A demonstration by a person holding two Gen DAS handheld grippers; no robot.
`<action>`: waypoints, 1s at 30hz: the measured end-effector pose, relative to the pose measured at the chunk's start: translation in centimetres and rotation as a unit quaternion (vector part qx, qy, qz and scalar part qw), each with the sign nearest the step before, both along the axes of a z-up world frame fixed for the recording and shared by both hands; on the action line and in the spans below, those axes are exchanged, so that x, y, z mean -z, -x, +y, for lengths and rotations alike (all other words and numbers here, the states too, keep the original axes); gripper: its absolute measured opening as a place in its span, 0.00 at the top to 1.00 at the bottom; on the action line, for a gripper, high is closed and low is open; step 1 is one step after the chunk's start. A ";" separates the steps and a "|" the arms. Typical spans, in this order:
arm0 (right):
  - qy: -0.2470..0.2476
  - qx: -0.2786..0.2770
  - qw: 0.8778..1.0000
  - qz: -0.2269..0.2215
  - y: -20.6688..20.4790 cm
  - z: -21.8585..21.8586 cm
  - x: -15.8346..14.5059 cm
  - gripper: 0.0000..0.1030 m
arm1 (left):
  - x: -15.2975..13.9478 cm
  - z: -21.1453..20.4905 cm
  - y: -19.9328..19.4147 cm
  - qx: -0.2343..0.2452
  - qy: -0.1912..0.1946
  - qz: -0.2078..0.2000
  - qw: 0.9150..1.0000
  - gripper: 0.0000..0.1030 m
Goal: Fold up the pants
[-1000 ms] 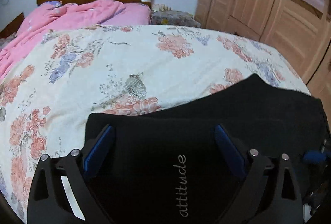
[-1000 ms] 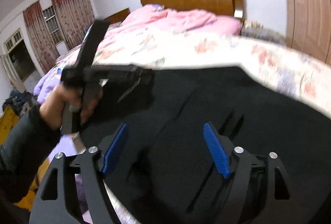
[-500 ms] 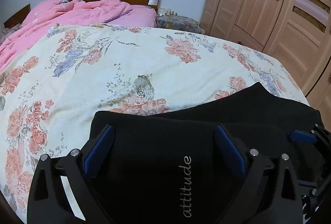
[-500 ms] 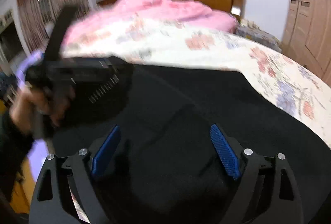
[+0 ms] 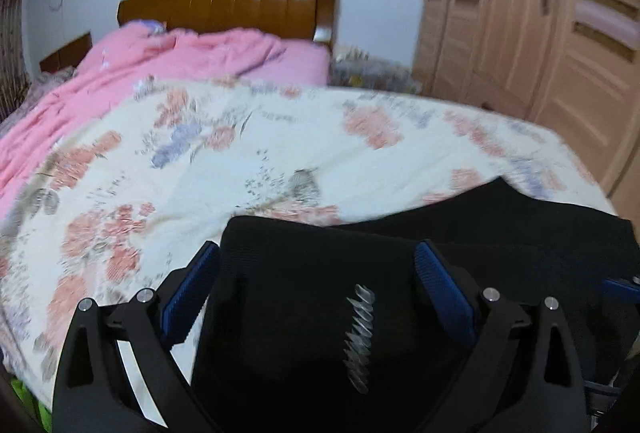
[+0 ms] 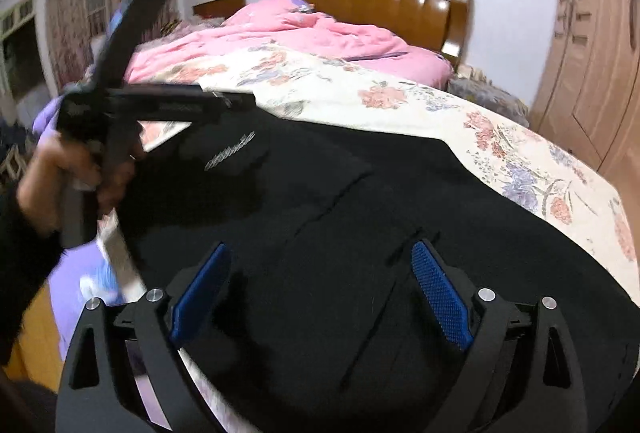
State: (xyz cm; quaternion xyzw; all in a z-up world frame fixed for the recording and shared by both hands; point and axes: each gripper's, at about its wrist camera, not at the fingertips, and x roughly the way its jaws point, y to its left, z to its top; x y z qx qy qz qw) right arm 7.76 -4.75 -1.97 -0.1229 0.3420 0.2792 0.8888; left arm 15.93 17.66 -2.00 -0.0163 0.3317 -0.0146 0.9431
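With the right gripper point(image 6: 320, 297) opening and the left gripper point(image 5: 316, 285) spread, neither clamping the folded black fabric pants point(image 6: 360, 213), the person should square edges before regripping.

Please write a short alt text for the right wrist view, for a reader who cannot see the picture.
Black pants lie folded on a bed with a floral sheet; the right gripper is above them, jaws opening, gripping nothing. At left, a hand holds the left gripper over the pants.
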 end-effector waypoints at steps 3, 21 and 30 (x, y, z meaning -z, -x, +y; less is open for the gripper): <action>0.005 -0.009 1.000 0.023 0.8 -0.3 1.4 0.13 | -0.4 -1.2 4.3 -0.009 -0.033 -0.024 0.999 0.02; -0.068 0.068 0.995 0.027 4.7 -9.1 1.2 0.08 | 2.7 -2.9 10.1 -0.014 -0.112 0.005 0.994 0.02; -0.182 0.129 0.973 0.064 7.9 -17.7 1.8 0.08 | 4.1 -3.6 9.5 -0.005 -0.088 0.032 0.996 0.01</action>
